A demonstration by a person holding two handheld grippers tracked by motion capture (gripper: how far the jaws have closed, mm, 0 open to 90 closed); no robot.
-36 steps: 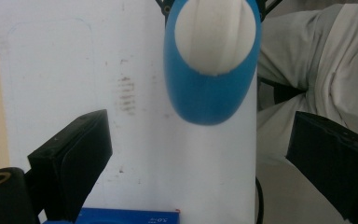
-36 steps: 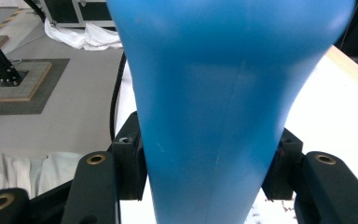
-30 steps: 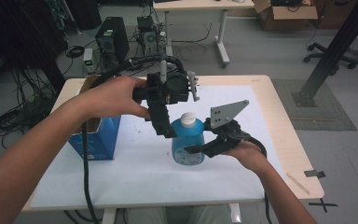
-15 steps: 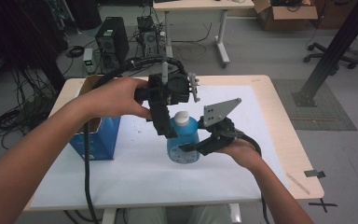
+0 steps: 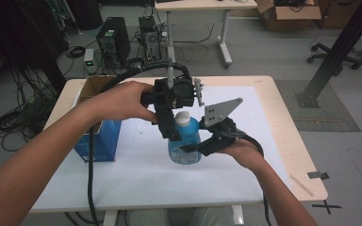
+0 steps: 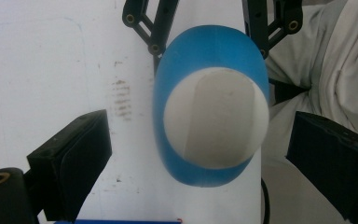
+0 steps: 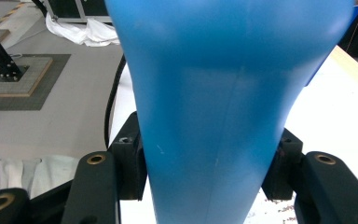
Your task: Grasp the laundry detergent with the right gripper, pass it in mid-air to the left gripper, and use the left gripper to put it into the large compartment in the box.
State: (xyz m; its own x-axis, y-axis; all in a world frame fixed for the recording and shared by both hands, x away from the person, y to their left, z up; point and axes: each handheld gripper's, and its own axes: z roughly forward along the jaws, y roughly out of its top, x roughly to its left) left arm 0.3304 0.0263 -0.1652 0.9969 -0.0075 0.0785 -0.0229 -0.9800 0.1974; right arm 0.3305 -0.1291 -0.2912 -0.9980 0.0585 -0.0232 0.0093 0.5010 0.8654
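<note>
Right tool (image 5: 193, 148) clamped on blue bottle (image 5: 185, 141) mid-table (image 5: 283, 141) — left tool (image 6: 205, 149) wide open above its white cap (image 6: 214, 116), holding nothing; blue box (image 5: 96, 139) at 9 o'clock.

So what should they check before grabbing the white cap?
1. Right gripper clamps the bottle: ok; its fingers press both sides.
2. Bottle upright on the table: ok.
3. Left gripper open: ok; its fingers sit wide apart.
4. Cap between the left fingers: ok.
5. Left fingers low enough to catch the cap: cannot tell.
6. Box out of the way: ok.
</note>
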